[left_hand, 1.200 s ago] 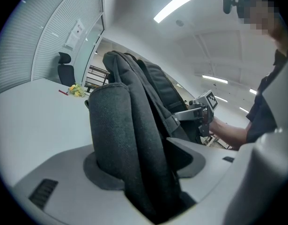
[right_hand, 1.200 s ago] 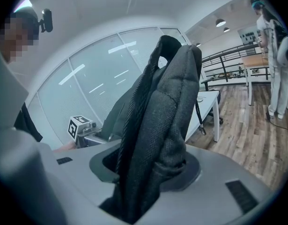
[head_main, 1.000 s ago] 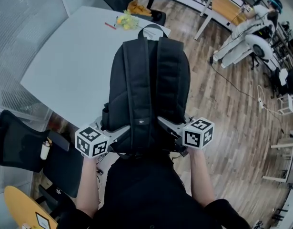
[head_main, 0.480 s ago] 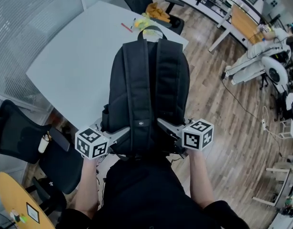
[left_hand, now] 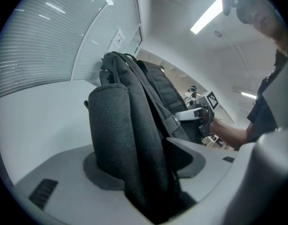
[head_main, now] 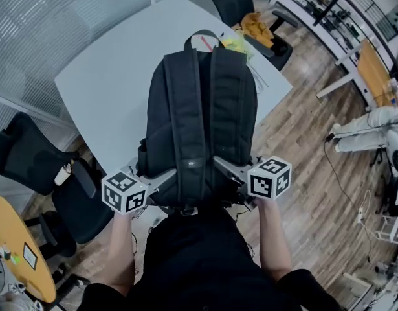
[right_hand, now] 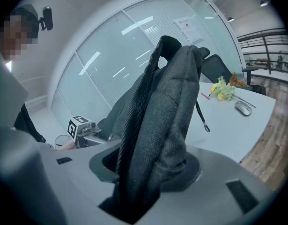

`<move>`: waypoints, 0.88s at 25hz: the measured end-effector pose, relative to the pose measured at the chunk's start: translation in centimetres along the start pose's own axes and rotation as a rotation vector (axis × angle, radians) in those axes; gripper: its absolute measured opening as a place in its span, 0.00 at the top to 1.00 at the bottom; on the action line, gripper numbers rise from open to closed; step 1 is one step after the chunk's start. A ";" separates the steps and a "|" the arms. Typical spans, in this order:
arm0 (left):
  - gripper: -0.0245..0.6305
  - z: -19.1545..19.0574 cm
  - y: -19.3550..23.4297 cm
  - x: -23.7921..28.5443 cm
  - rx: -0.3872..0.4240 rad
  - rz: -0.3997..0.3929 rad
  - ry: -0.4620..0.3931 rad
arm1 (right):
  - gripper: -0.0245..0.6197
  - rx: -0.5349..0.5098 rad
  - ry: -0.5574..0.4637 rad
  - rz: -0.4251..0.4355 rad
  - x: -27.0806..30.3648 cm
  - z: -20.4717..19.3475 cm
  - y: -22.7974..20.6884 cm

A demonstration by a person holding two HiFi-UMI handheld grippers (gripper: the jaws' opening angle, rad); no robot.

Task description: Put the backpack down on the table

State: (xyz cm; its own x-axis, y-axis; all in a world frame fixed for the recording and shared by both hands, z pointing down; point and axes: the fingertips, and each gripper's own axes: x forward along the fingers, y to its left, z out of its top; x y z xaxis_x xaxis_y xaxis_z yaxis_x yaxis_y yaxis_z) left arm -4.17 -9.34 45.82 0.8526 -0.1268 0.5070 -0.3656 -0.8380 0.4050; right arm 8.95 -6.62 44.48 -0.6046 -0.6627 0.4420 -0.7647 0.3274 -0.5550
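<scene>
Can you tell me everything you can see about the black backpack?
The backpack is black, of woven, padded-looking cloth. Its strap side faces the head camera, showing two wide shoulder straps and a carry loop on top. A zipper cord dangles at one side. It is held with its top pointing away from the person, over the white table. The left gripper and right gripper each pinch a lower side between their fingers. Whether it touches the table I cannot tell.

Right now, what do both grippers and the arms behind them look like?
Both the left gripper and the right gripper have light grey, wedge-shaped jaws with darker round pads. Each carries a white cube printed with black square markers. The person wears a black top; the forearms are bare. No cables show.
</scene>
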 end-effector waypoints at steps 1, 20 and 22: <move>0.56 0.4 0.5 0.4 -0.015 0.019 -0.005 | 0.66 -0.006 0.014 0.018 0.5 0.7 -0.7; 0.56 2.3 7.4 4.3 -0.284 0.295 -0.073 | 0.65 -0.089 0.273 0.283 9.6 6.5 -8.1; 0.56 2.7 8.2 4.9 -0.294 0.310 -0.073 | 0.65 -0.096 0.284 0.294 10.2 7.1 -9.0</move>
State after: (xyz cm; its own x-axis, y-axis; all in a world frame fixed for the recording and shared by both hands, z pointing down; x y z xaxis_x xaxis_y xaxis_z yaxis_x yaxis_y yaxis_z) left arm -1.93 -18.28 49.56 0.7058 -0.3952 0.5879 -0.6906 -0.5688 0.4467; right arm 11.20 -21.16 48.94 -0.8276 -0.3240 0.4585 -0.5593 0.5455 -0.6242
